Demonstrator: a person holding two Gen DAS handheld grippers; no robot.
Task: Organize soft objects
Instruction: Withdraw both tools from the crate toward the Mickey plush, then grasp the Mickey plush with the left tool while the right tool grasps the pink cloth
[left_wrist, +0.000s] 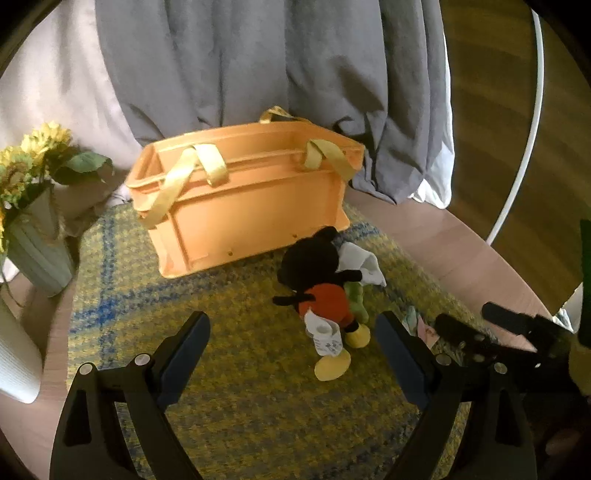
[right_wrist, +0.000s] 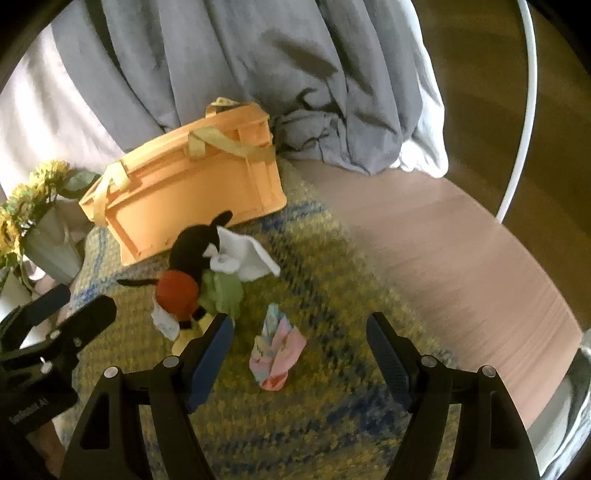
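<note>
While both tools hang tilted down over the yellow-and-blue woven mat (left_wrist: 236, 387), I see my left gripper (left_wrist: 293, 334) standing wide with nothing between its fingers; its blue pads frame bare mat, and the mouse plush (left_wrist: 317, 280) lies just ahead and a little to the right of its centre, face down, its yellow shoes nearest me and a white label curling off its red shorts; under the plush's far side I make out a green cloth (right_wrist: 221, 291) and a white cloth (right_wrist: 245, 254), both touching it; my right gripper (right_wrist: 299, 338) is likewise wide and holds nothing; between its fingers, on the mat, sits a small crumpled pastel cloth (right_wrist: 277, 350), untouched by either pad; in the left view the right tool shows at the right edge, and in the right view the left tool shows at the lower left; beyond the plush stands the orange crate (left_wrist: 255, 206) with yellow strap handles, its near wall close to the plush's black head; left of the crate, a ribbed pale vase (left_wrist: 37, 254) of sunflowers rests at the mat's edge; behind everything grey bedding (left_wrist: 258, 62) hangs down; the mat lies on a round wooden table (right_wrist: 461, 258).
</note>
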